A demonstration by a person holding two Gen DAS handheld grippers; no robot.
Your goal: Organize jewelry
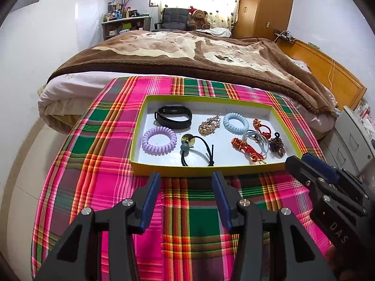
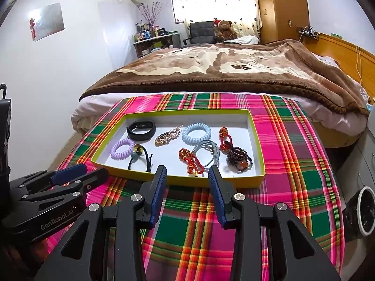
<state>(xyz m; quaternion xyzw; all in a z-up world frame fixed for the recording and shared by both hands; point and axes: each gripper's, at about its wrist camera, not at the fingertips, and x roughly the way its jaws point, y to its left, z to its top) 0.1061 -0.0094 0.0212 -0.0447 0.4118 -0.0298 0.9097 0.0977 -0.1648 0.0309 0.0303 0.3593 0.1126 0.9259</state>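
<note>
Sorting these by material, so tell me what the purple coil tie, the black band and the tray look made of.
Purple coil tie: looks like smooth, glossy plastic, moulded in a spiral, with highlights on each turn.
Black band: probably matte rubber or silicone, with a shinier screen face on top.
Tray: appears to be cardboard, with thin straight walls, yellow-green outside and plain white inside.

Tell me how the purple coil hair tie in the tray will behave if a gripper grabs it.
The purple coil hair tie looks like springy plastic spiral, so it will probably squash and stretch rather than stay rigid. It seems light, lying flat on the tray floor, so unlikely to roll. Its glossy coils may slip between the pads.
</note>
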